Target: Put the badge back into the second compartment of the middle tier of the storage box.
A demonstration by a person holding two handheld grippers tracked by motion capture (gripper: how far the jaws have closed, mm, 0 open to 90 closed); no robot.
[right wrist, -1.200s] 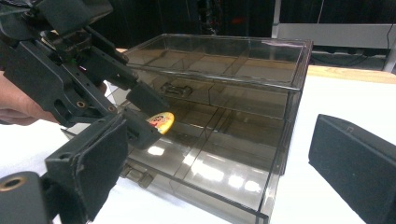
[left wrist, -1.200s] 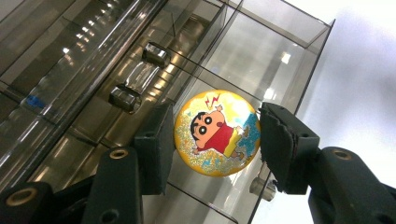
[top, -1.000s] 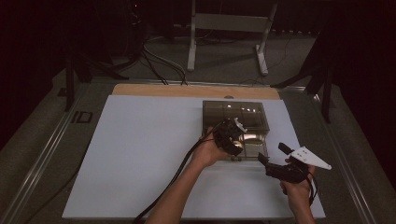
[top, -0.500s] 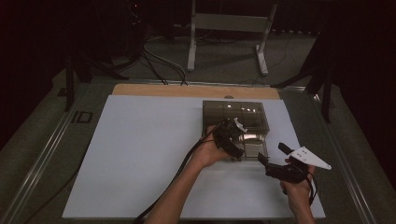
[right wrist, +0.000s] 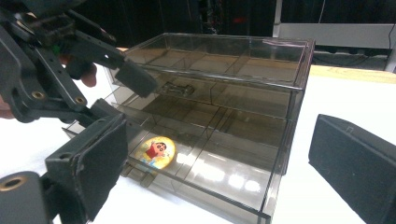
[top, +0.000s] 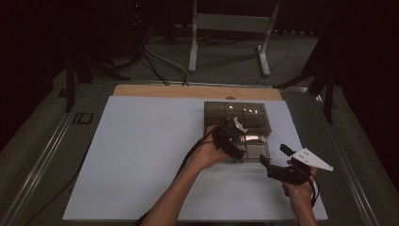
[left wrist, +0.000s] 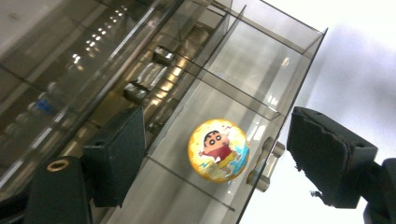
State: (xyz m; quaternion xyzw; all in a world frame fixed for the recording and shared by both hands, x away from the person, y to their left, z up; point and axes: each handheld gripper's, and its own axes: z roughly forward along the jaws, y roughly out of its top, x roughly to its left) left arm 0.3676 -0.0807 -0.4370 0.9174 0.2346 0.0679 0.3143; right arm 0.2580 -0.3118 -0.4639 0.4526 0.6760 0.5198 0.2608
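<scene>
Dark room all around, with cables and a metal stand behind; my work sits on a white sheet covering the desk (top: 141, 155). Toward the far right of that sheet stands a smoky clear plastic drawer box (top: 237, 115), and its lower drawer (right wrist: 205, 172) is pulled out toward me.

Inside the drawer, in a front compartment near the handle, lies a small yellow ball (left wrist: 218, 150) printed with a cartoon boy. It rests on the drawer floor, touched by nothing.

My left claw (top: 229, 137) hovers right over the open drawer, its jaws spread wide with the ball showing between them in the left gripper view, though above it rather than around it. I judge that I hold it there either to drop down on the ball or because I have just let go of it; I cannot say which.

My right claw (top: 275, 165) waits released on the near side of the box, just beside the drawer front, jaws apart and holding nothing. That spot seems sensible: from there I could push the drawer or steady the box.
</scene>
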